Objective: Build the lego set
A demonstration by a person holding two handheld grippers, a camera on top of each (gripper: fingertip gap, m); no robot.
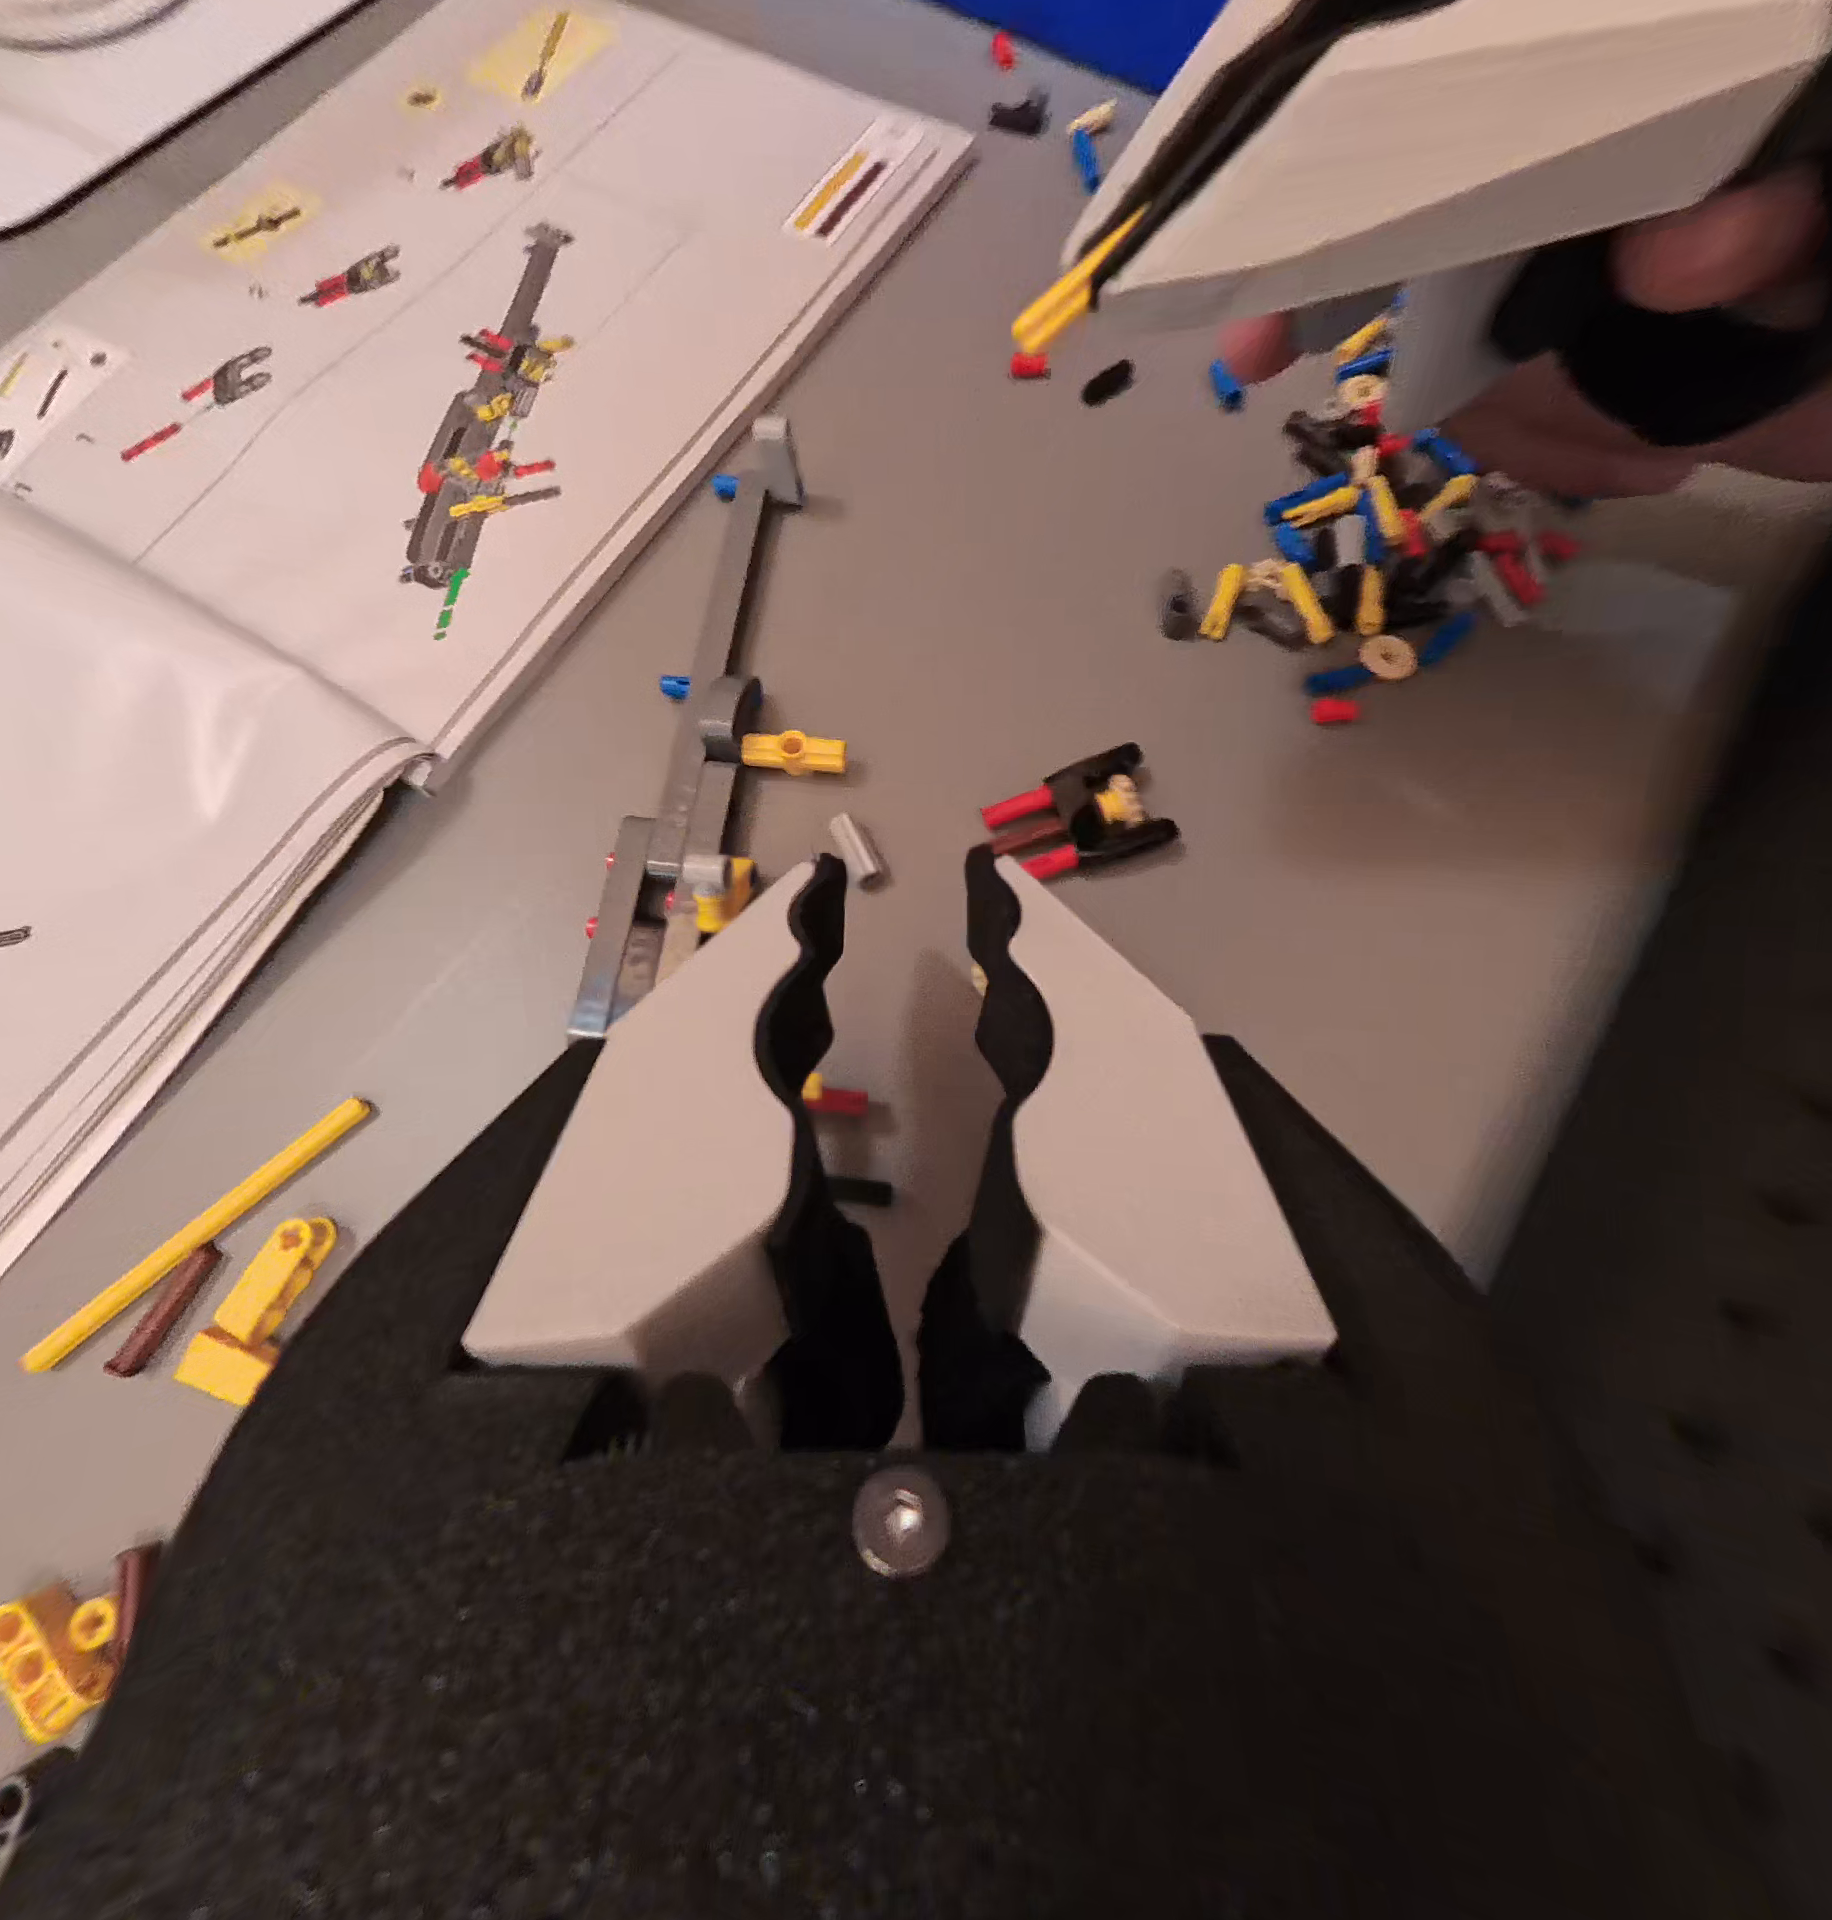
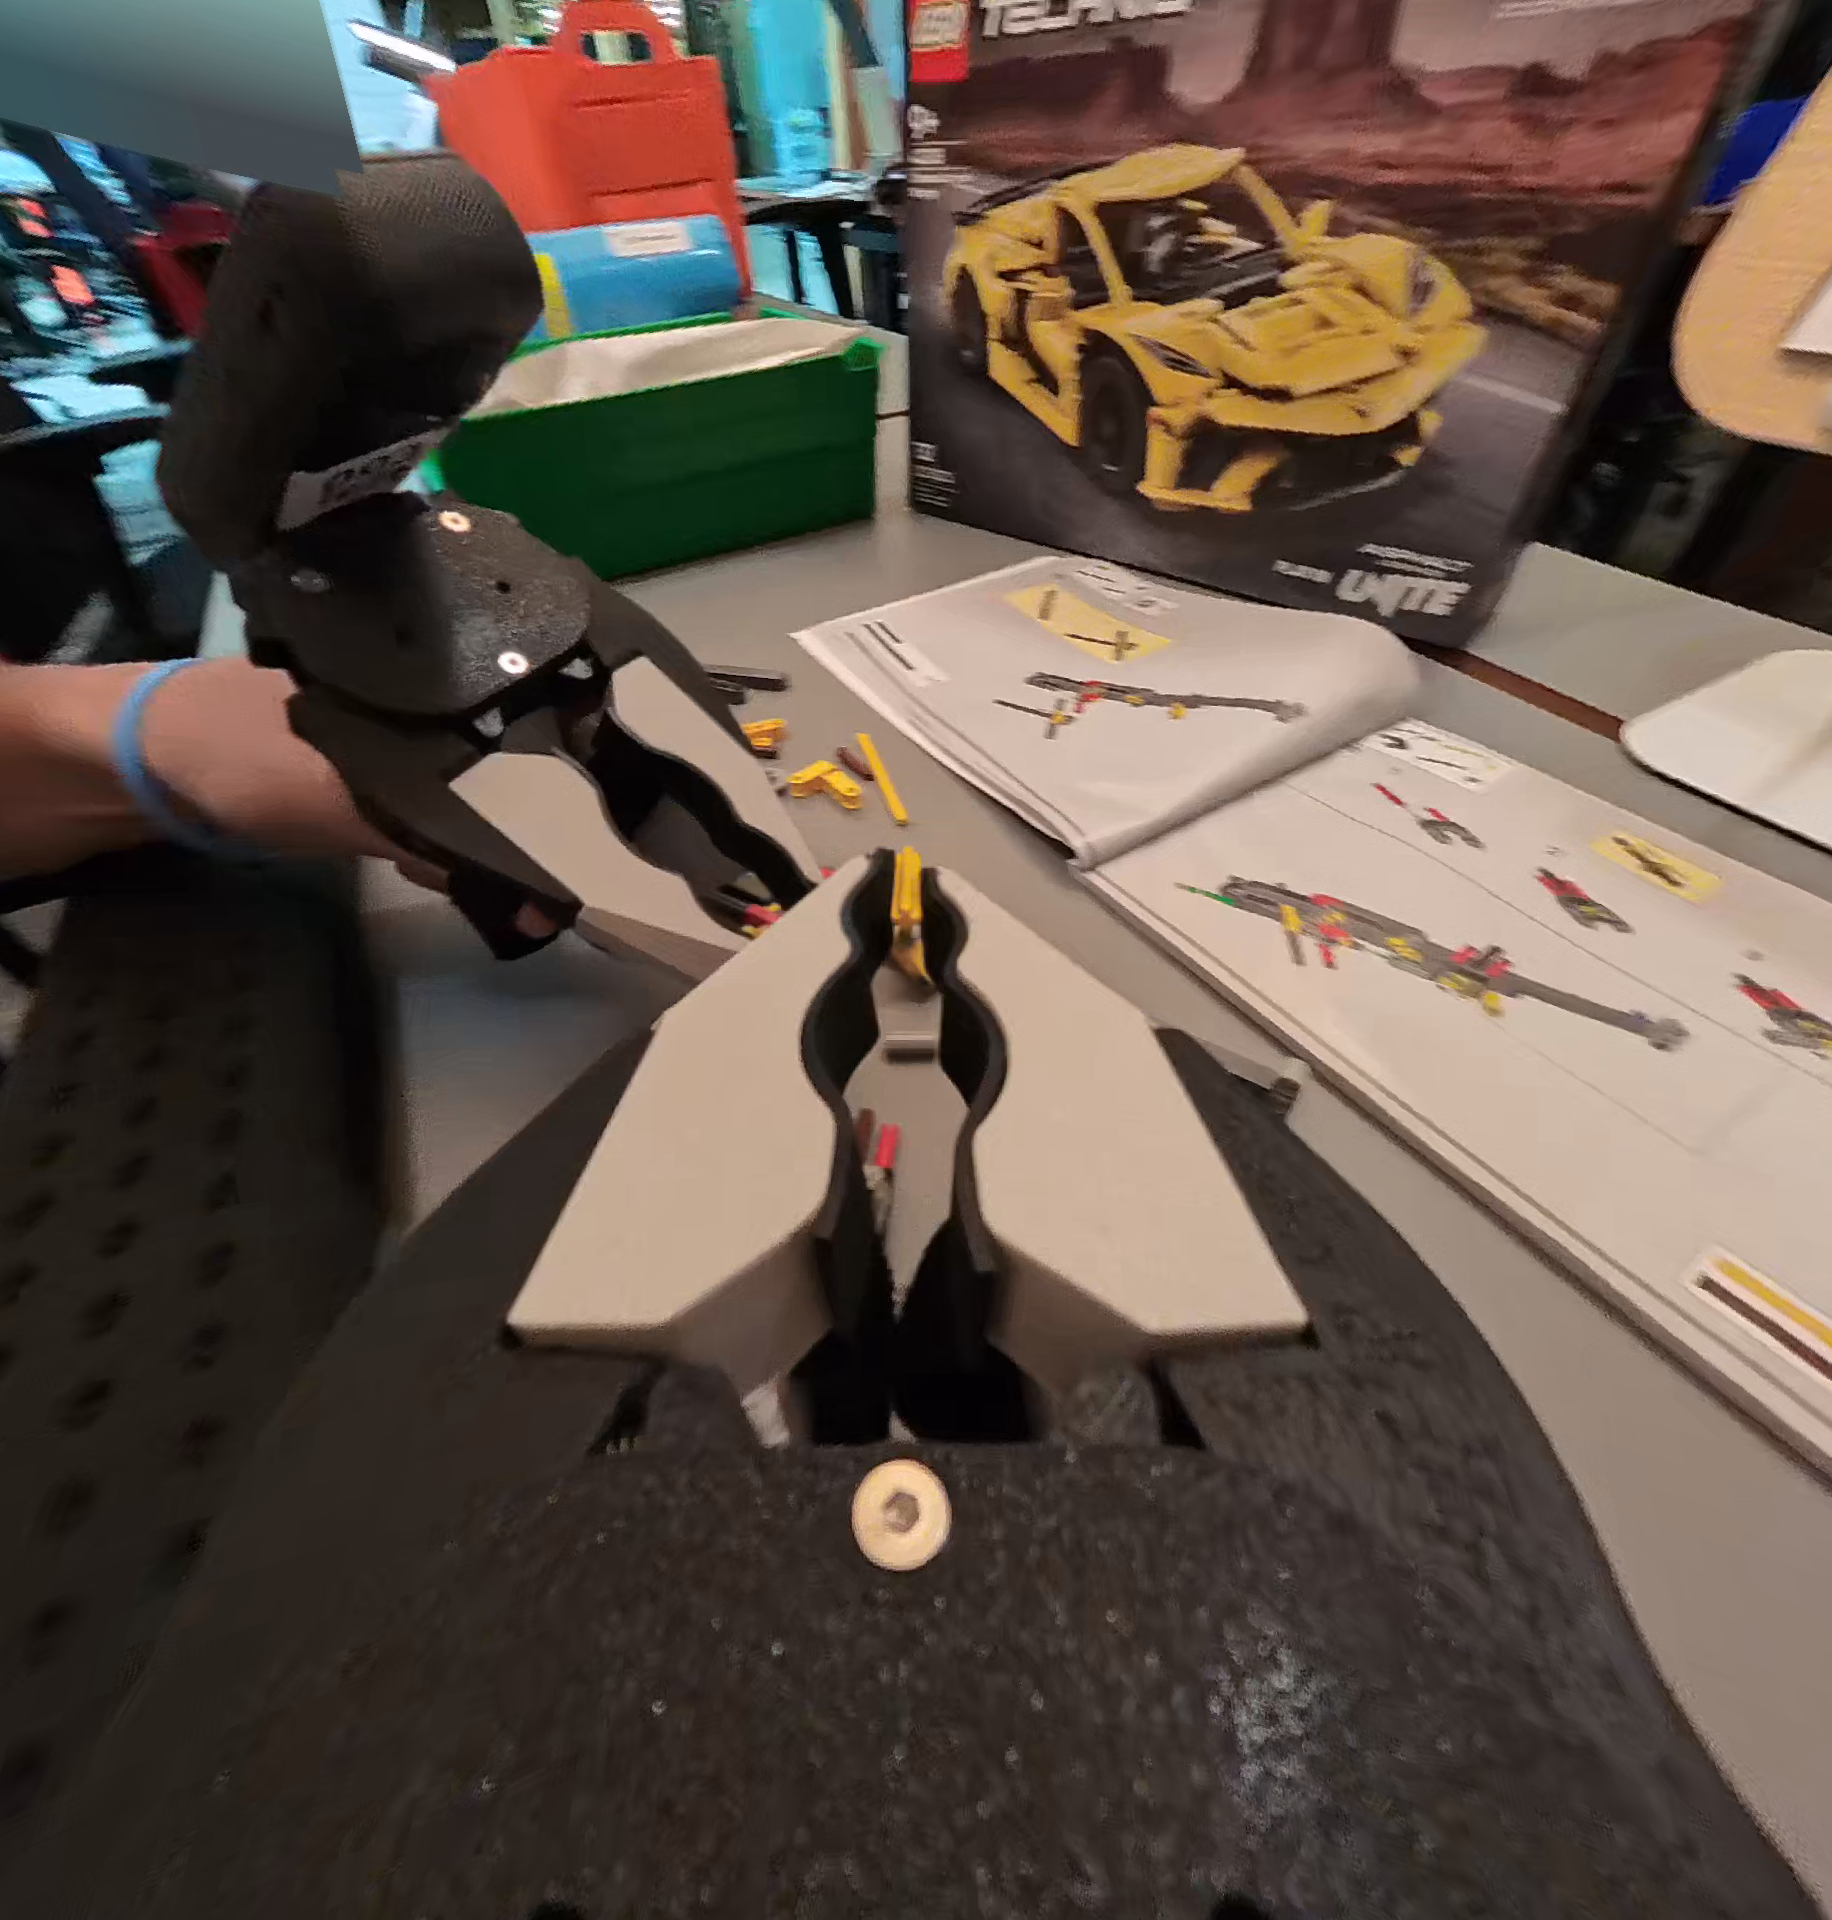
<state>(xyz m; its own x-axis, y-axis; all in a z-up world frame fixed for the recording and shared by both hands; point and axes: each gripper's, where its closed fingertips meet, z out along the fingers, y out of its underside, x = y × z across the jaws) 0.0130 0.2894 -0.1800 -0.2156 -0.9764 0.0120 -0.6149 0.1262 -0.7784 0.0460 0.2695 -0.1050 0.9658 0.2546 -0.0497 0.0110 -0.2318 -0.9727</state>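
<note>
The left gripper (image 1: 901,862) hangs low over the grey table (image 1: 995,582) with its two fingers apart and nothing between them. Just in front of its tips lies a small silver tube (image 1: 856,849). The long grey lego build (image 1: 699,748) lies on the table just left of the tube. It has a yellow cross piece (image 1: 793,752) sticking out of its side, plus small red and blue pins.

To the right of the grey build sits a little black claw piece (image 1: 1094,808) with red pins. Farther right of the build is a heap of loose pieces (image 1: 1379,551) in blue, yellow, red and black. To the left of the build lies the open instruction book (image 1: 320,436), with pictures of the same long grey part. Below the book, a long yellow stick (image 1: 197,1232) and a brown stick (image 1: 162,1309) lie side by side, with a yellow angled piece (image 1: 257,1309) near them.

The right gripper (image 2: 904,873) is squeezed shut on a small yellow pin (image 2: 906,883), held up above the table. In the left wrist view this pin (image 1: 1063,294) pokes out of the fingertips, up and to the right of the grey build. Past the book stands the set's box (image 2: 1307,312) with a yellow car on it, and a green bin (image 2: 673,447) sits beside the box.
</note>
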